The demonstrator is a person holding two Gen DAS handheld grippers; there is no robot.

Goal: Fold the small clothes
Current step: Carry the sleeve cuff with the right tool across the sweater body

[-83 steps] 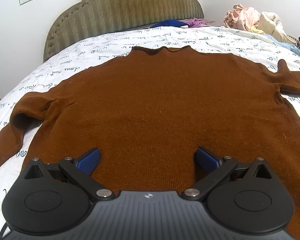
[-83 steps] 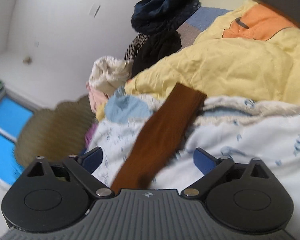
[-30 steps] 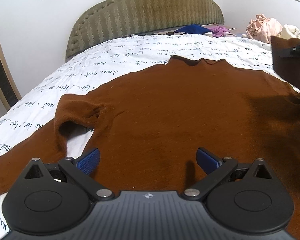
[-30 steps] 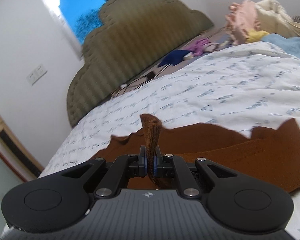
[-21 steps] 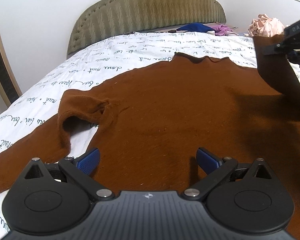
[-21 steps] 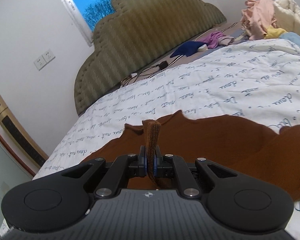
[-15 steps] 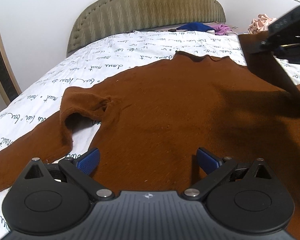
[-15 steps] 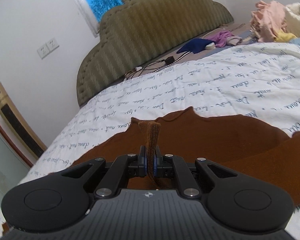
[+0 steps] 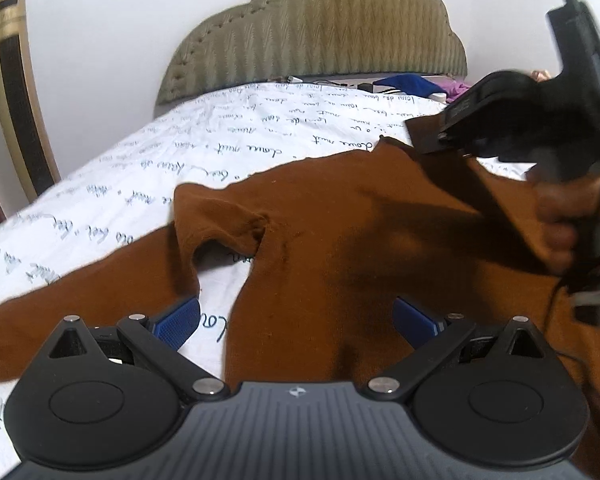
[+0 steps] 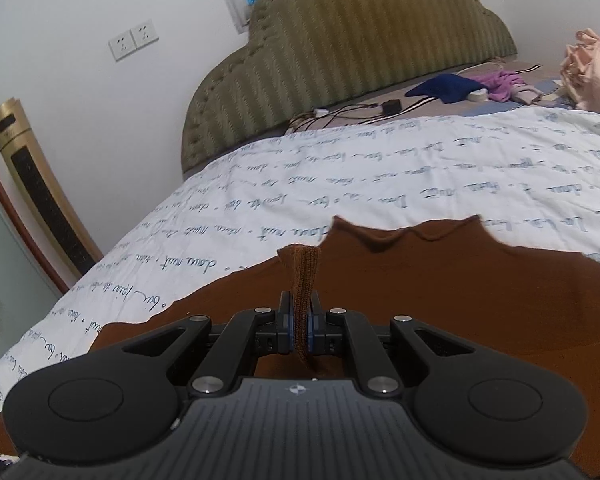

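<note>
A rust-brown knitted sweater point(image 9: 340, 232) of fine, slightly fuzzy ribbed wool lies spread flat across the bed's white cotton sheet printed with blue handwriting point(image 9: 228, 136), its neckline towards the far end and the padded olive-green headboard with zigzag stitching point(image 9: 320, 28). Its left sleeve point(image 9: 80, 280) runs out to the near left, bunched into a soft fold at the armpit so that a patch of sheet shows through. The right sleeve cuff point(image 10: 302, 276), a narrow ribbed band, stands upright, pinched between the closed blue pads of the right tool point(image 10: 300, 326); from the left wrist view this black plastic tool is above the sweater's right shoulder, and the sleeve slopes down from it as a dark taut strip. The left tool point(image 9: 296, 320) hovers low over the near hem with its blue-padded fingers point(image 9: 178, 318) spread wide and gripping nothing.

Half a second ago the right tool was farther right; it has now carried the sleeve inward over the chest, casting a broader shadow, and the left view has shifted left towards a gold tower fan point(image 9: 16, 92).
</note>
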